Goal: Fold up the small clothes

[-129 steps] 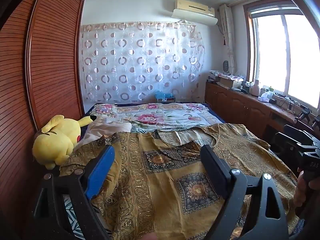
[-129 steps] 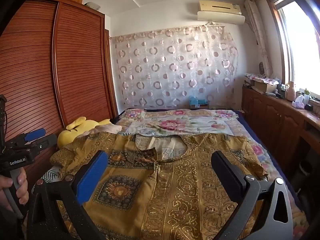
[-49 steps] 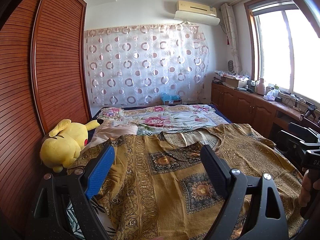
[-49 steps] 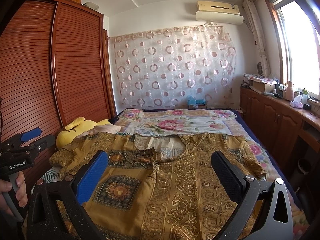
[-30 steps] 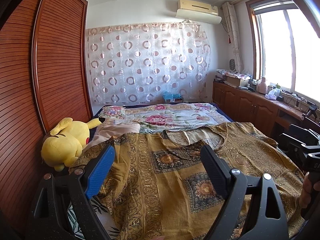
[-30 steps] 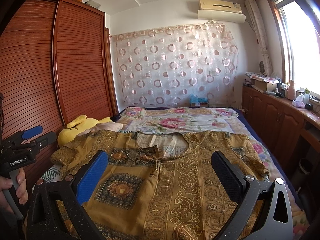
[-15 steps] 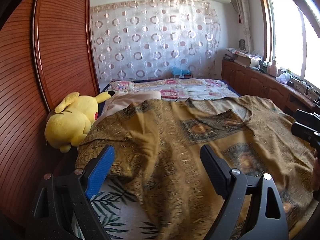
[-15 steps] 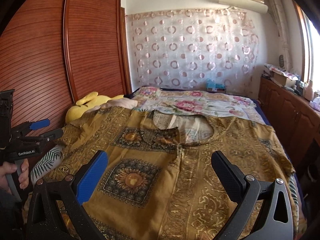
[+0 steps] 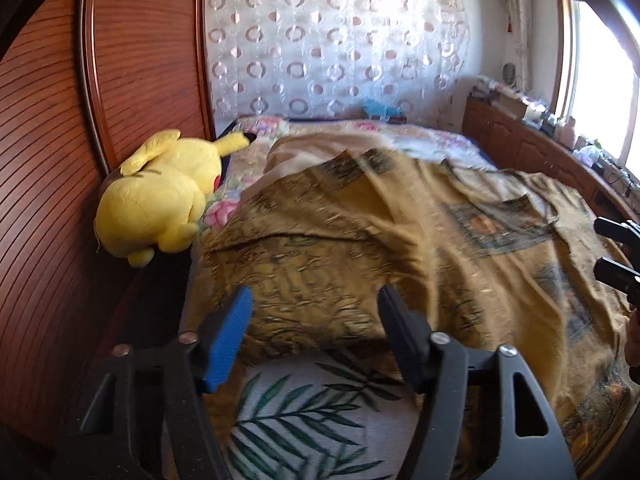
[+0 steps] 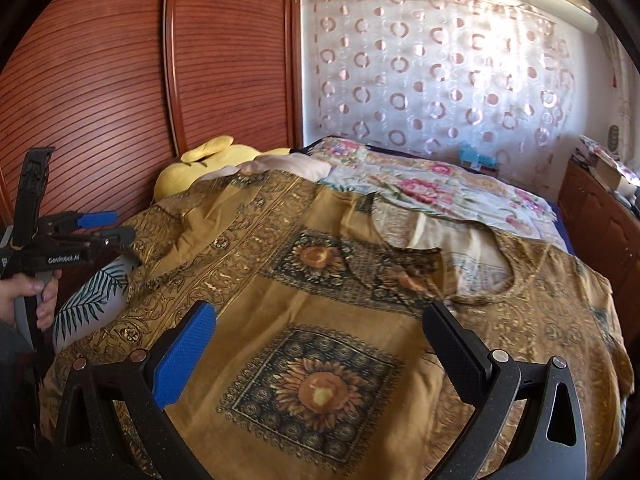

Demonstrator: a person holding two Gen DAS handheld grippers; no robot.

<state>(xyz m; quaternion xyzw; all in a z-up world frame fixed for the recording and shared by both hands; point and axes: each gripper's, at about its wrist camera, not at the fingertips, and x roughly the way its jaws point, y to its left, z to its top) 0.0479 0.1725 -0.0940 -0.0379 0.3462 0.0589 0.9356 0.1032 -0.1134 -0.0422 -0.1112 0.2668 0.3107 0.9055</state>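
A mustard-yellow patterned top (image 10: 320, 276) with sunflower squares lies spread flat on the bed, neckline toward the far end. My left gripper (image 9: 316, 320) hangs low over the top's left sleeve (image 9: 312, 280) near the bed's left edge. Its jaws are closing, the sleeve hem lies between the fingertips, and the pads do not press on it. The right wrist view shows this gripper (image 10: 100, 226) from the side, in a hand (image 10: 24, 300). My right gripper (image 10: 320, 344) stands open above the chest of the top, holding nothing.
A yellow plush toy (image 9: 160, 196) lies against the wooden wardrobe doors (image 9: 52, 160) left of the bed. A leaf-print pillow (image 9: 304, 412) pokes out under the sleeve. A floral bedspread (image 10: 432, 188) covers the far half. Wooden cabinets (image 9: 520, 148) run along the right wall.
Both grippers swung left and tipped down toward the bed. The left one dropped to the sleeve at the bed's left edge, and its jaws stand narrower than before.
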